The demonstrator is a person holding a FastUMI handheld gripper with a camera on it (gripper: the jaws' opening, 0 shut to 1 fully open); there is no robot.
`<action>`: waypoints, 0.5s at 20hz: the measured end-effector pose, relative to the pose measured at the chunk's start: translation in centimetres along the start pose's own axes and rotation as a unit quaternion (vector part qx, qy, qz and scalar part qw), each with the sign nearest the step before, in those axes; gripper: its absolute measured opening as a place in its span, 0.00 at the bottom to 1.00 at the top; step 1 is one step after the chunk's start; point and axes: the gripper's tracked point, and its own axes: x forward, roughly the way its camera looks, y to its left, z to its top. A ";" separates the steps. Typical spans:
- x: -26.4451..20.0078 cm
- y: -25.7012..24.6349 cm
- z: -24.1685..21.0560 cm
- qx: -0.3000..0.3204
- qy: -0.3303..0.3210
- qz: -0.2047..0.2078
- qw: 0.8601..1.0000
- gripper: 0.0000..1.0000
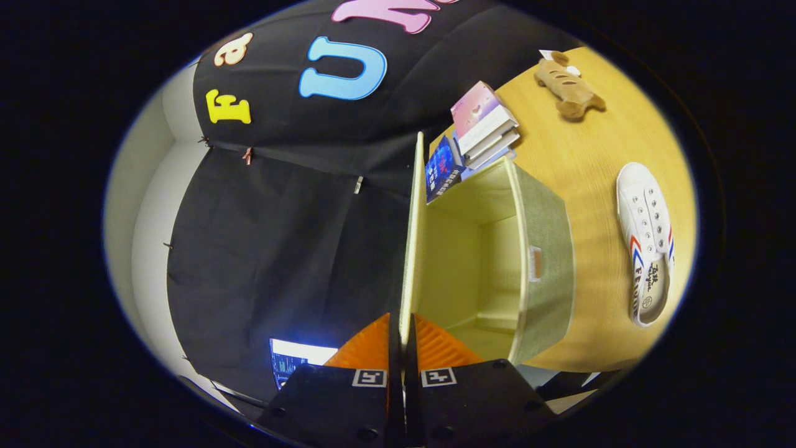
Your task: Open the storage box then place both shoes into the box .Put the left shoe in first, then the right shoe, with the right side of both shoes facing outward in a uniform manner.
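Note:
My gripper (404, 333) is shut on the thin edge of the storage box's lid (413, 236), which stands swung up and away from the box. The box (547, 249) is grey-green cloth outside and pale cream inside; its hollow (479, 274) shows nothing in it. The whole view is rolled sideways. A white canvas shoe (647, 242) with red and blue stripes lies on the wooden table (584, 162) beyond the box's outer wall, sole down, well away from my fingers.
A stack of books (482, 124) sits just past the box's far end, with a dark blue book (443, 168) leaning by it. A brown plush toy (569, 78) lies farther along the table. A lit screen (292, 359) glows beside my fingers.

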 end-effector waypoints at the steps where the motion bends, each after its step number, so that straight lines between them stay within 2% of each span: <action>1: 0.4 0.9 0.0 -0.008 0.002 -0.001 1.000 0.06; 7: 3.5 6.2 0.4 -0.041 0.010 0.007 0.999 0.06; 10: 6.1 8.7 -0.9 -0.034 0.024 0.013 0.999 0.06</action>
